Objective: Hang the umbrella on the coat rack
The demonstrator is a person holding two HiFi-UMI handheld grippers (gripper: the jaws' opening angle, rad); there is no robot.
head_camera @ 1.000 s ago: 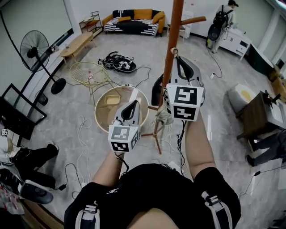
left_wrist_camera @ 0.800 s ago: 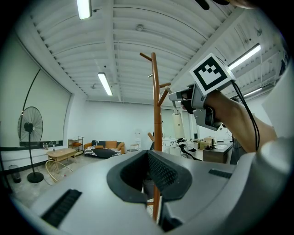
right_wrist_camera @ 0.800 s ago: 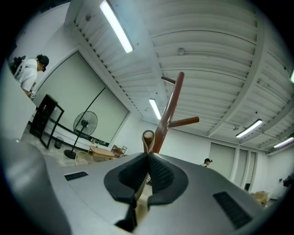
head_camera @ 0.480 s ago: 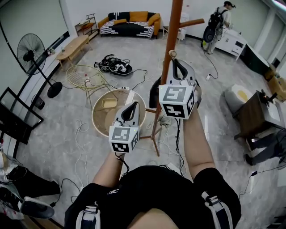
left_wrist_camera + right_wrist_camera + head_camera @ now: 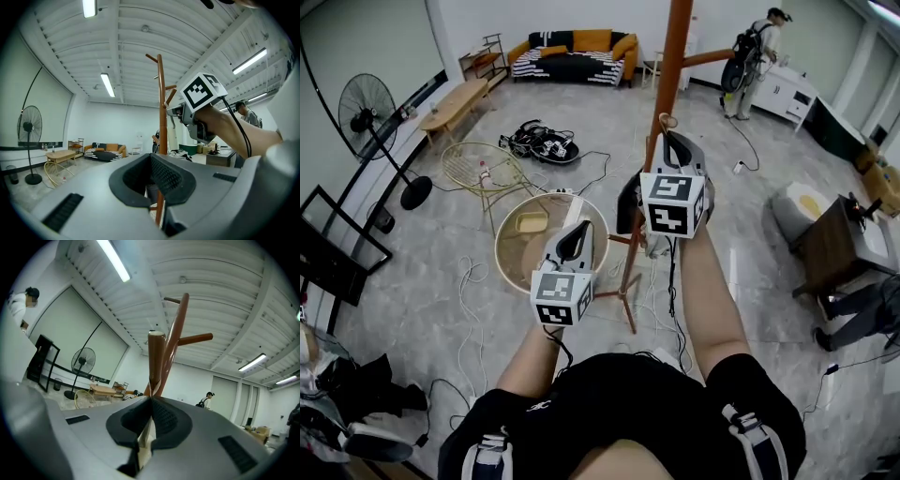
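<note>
Both jaws of your right gripper point(image 5: 151, 401) clamp the umbrella point(image 5: 627, 199) by its handle point(image 5: 156, 357), long axis upright, just beside the rack point(image 5: 673, 66) pole. A peg point(image 5: 709, 57) juts above. Your left gripper point(image 5: 575, 236), closed and empty, sits lower, farther from that peg.

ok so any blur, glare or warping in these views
Head view: sharp and evenly lit, fisheye bows the walls. Left gripper view: dark round vignette, ceiling light blown out, ceiling ribs curved. Right gripper view: same vignette, tube light glares, umbrella handle is sharp.
</note>
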